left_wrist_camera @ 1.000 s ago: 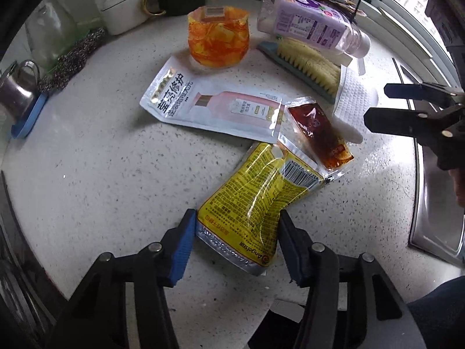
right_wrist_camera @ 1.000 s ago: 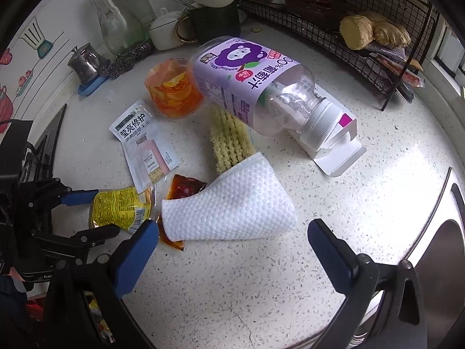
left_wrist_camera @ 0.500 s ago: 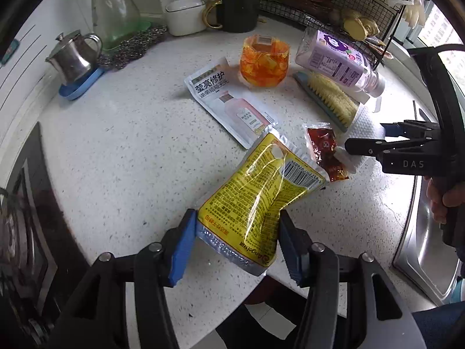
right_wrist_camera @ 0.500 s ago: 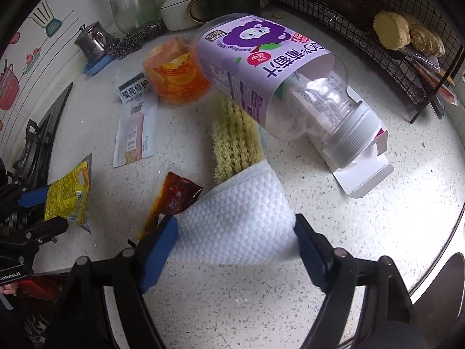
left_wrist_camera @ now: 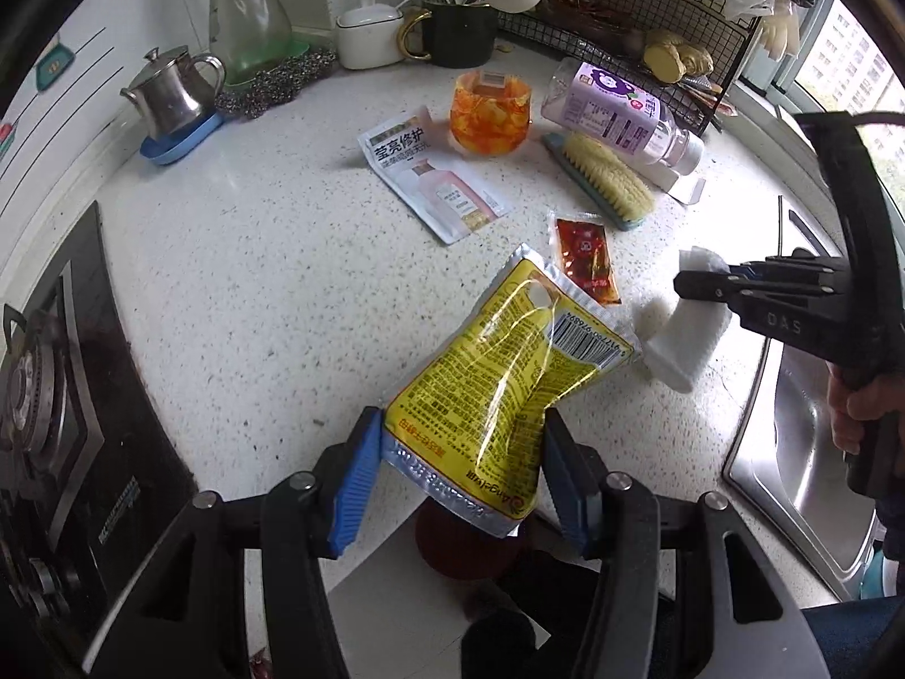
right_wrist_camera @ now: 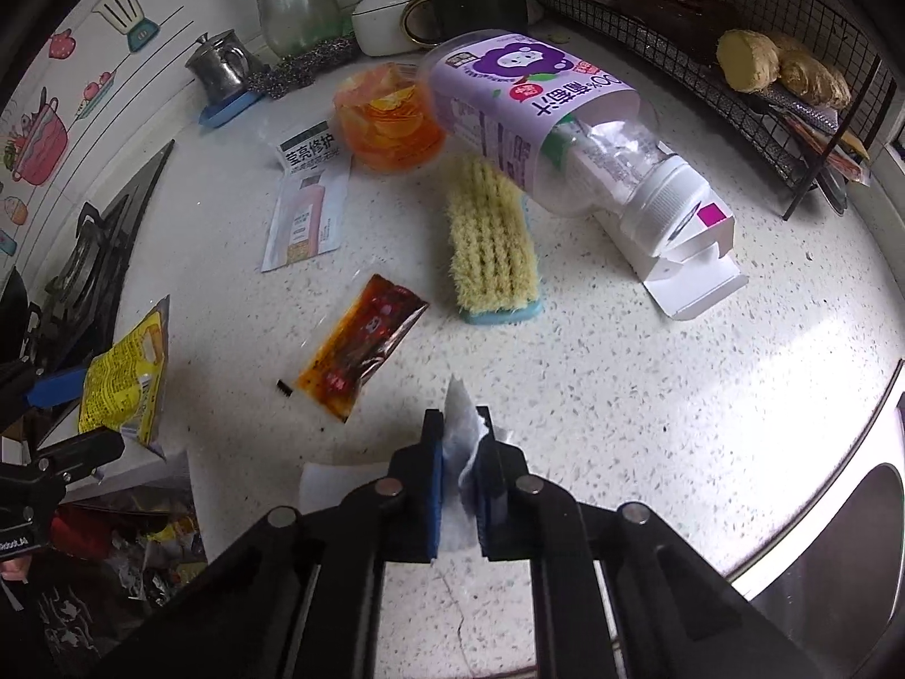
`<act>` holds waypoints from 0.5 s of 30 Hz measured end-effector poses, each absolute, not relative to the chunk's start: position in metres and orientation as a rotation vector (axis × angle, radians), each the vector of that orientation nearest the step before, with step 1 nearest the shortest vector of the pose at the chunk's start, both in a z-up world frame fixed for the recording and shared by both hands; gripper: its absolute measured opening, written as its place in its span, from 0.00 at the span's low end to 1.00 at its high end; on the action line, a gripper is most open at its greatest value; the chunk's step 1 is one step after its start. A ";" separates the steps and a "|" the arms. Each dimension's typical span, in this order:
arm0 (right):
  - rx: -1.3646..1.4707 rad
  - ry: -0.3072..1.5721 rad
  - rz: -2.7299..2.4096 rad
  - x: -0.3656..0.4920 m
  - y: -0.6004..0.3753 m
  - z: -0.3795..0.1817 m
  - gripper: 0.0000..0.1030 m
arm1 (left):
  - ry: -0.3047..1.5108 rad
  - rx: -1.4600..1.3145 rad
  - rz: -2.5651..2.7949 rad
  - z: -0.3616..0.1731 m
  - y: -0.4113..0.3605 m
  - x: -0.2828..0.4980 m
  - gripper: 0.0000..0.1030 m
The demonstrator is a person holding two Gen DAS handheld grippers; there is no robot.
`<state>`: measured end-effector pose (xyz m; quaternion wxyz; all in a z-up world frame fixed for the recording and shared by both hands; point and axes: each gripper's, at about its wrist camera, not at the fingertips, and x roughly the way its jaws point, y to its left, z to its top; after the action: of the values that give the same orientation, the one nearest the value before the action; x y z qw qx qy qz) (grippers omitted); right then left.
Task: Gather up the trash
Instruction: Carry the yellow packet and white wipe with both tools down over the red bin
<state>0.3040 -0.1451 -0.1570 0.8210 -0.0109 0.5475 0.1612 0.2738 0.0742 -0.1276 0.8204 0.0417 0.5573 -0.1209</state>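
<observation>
The left gripper [left_wrist_camera: 461, 467] clamps a yellow pouch [left_wrist_camera: 503, 373] by its lower end above the counter edge, long axis running up and right, barcode end away from the fingers. The right gripper [right_wrist_camera: 458, 467] is pinched tight on a white paper towel [right_wrist_camera: 461, 424], mostly hidden between its pads. A red sauce packet [right_wrist_camera: 362, 351] lies diagonally on the speckled counter [right_wrist_camera: 622, 396], beside a scrub brush [right_wrist_camera: 492, 243].

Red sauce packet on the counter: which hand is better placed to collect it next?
Neither is free. The left gripper holds the yellow pouch, the right gripper the white wipe; the red sauce packet lies closer to the right.
</observation>
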 end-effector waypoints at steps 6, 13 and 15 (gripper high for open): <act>-0.033 1.150 0.354 0.262 -0.133 -0.142 0.07 | 1.156 0.068 -0.251 -0.119 0.089 0.237 0.51; -0.074 1.128 0.413 0.204 -0.097 -0.124 0.07 | 1.120 0.042 -0.189 -0.100 0.117 0.169 0.51; -0.085 1.118 0.434 0.189 -0.080 -0.122 0.07 | 1.120 0.039 -0.166 -0.099 0.124 0.151 0.51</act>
<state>0.1891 -0.0796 -0.1217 0.8247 -0.0402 0.5258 0.2044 0.1508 0.1236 -0.0985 0.8438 0.0183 0.5305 -0.0788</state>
